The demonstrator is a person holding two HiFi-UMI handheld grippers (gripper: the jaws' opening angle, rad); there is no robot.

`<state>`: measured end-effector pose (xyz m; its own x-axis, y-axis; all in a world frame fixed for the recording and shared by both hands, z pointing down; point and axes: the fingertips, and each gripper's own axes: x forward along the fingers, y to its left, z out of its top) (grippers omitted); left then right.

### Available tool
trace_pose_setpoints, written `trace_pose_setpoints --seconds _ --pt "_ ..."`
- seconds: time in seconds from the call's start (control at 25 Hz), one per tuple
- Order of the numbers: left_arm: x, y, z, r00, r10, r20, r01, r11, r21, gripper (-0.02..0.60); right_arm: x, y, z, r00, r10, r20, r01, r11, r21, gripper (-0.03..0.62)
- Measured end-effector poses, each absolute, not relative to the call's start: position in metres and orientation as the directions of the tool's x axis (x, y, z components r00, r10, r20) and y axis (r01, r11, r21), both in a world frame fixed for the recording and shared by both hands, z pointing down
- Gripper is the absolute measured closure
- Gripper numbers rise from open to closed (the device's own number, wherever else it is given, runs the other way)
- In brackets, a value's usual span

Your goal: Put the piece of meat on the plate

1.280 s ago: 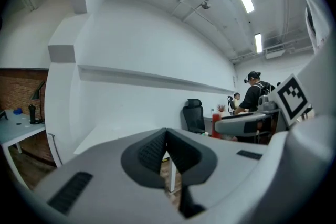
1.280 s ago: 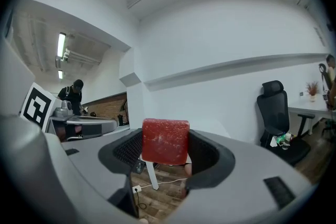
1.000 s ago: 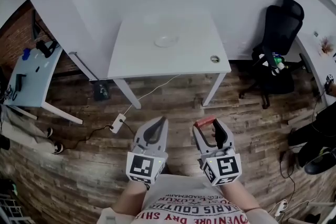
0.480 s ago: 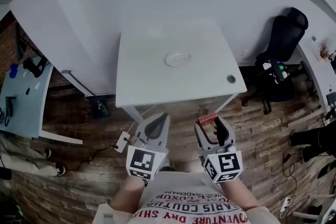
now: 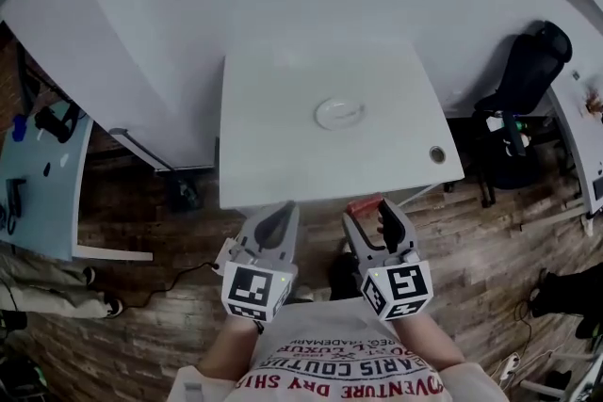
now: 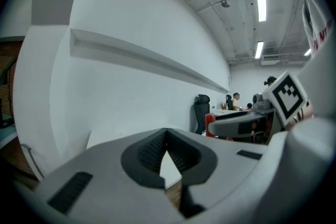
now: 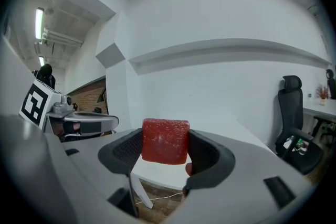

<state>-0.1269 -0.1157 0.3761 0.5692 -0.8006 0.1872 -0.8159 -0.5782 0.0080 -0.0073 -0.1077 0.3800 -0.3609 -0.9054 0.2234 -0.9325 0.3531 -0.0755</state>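
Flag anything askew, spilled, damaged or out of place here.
Nothing stands out. The piece of meat sits squarely between the fingers of the right gripper, and the plate lies flat and empty on the white table.

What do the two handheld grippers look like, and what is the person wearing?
The left gripper and right gripper match. Each has a light grey plastic body tapering to two curved jaws lined with dark ribbed pads. Each carries a white cube with black square markers at its rear. No cables show on them. The person wears a white shirt with red lettering.
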Motion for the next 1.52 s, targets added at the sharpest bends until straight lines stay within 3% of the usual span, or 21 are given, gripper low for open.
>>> trace_pose_setpoints --seconds 0.44,0.84,1.12,1.52 --pt "-0.122 -0.215 0.371 0.453 -0.871 0.187 -0.888 -0.46 0.007 0.577 0.007 -0.227 0.376 -0.49 -0.846 0.211 -0.871 0.483 -0.087 0.318" --pt "-0.072 -0.33 0.378 0.348 -0.911 0.22 -0.935 -0.354 0.016 0.577 0.079 -0.348 0.387 -0.543 -0.795 0.27 -0.835 0.546 -0.071 0.318" --pt "-0.038 -0.375 0.401 0.335 -0.896 0.291 -0.94 -0.338 0.041 0.577 0.103 -0.4 0.426 -0.549 -0.745 0.379 -0.826 0.554 -0.105 0.318" --pt "-0.045 -0.394 0.436 0.349 -0.862 0.367 -0.936 -0.337 0.099 0.577 0.084 -0.418 0.477 -0.538 -0.659 0.525 -0.808 0.58 -0.1 0.318"
